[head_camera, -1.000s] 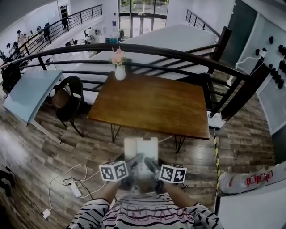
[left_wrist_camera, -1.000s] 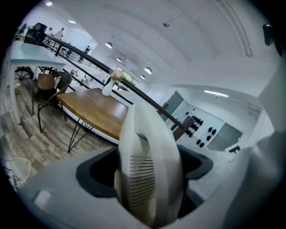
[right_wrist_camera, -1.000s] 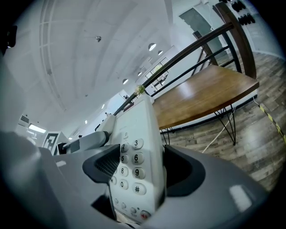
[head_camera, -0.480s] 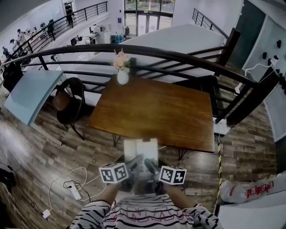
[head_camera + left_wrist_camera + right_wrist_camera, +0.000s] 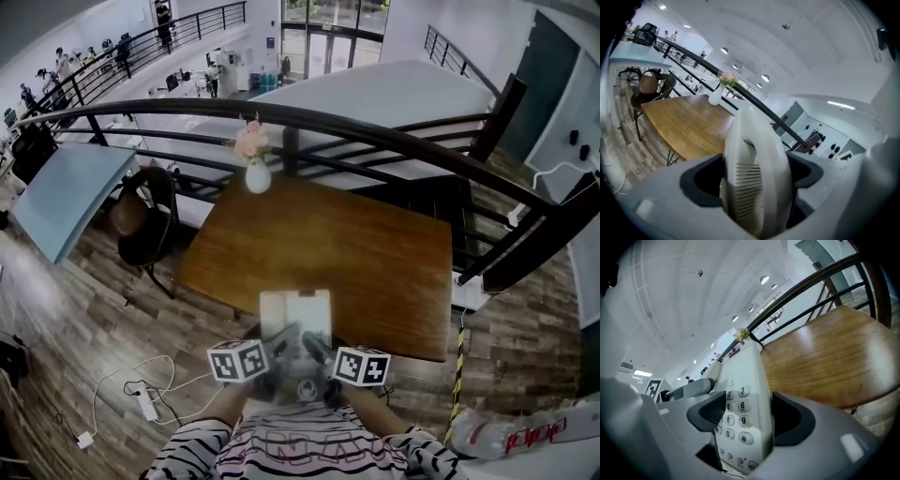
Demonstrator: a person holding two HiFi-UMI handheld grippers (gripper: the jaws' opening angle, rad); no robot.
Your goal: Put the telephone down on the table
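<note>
A white push-button telephone [image 5: 295,312] is carried in front of me, at the near edge of the brown wooden table [image 5: 319,246]. My left gripper [image 5: 278,341] is shut on its handset side and my right gripper [image 5: 319,348] on its keypad side. In the left gripper view the ribbed handset side of the telephone [image 5: 757,180] fills the gap of the left gripper [image 5: 753,178]. In the right gripper view the telephone [image 5: 740,411] shows its number keys between the dark pads of the right gripper [image 5: 750,417]. The table [image 5: 825,362] lies just ahead.
A white vase with pink flowers [image 5: 256,172] stands at the table's far left corner. A black railing [image 5: 375,131] runs behind the table. A dark chair [image 5: 145,211] and a pale blue table [image 5: 66,192] stand at the left. A cable with a power strip [image 5: 147,404] lies on the floor.
The wooden table has come closer and lower in the head view, and its near edge now lies under the telephone. Both grippers hold the telephone as before.
</note>
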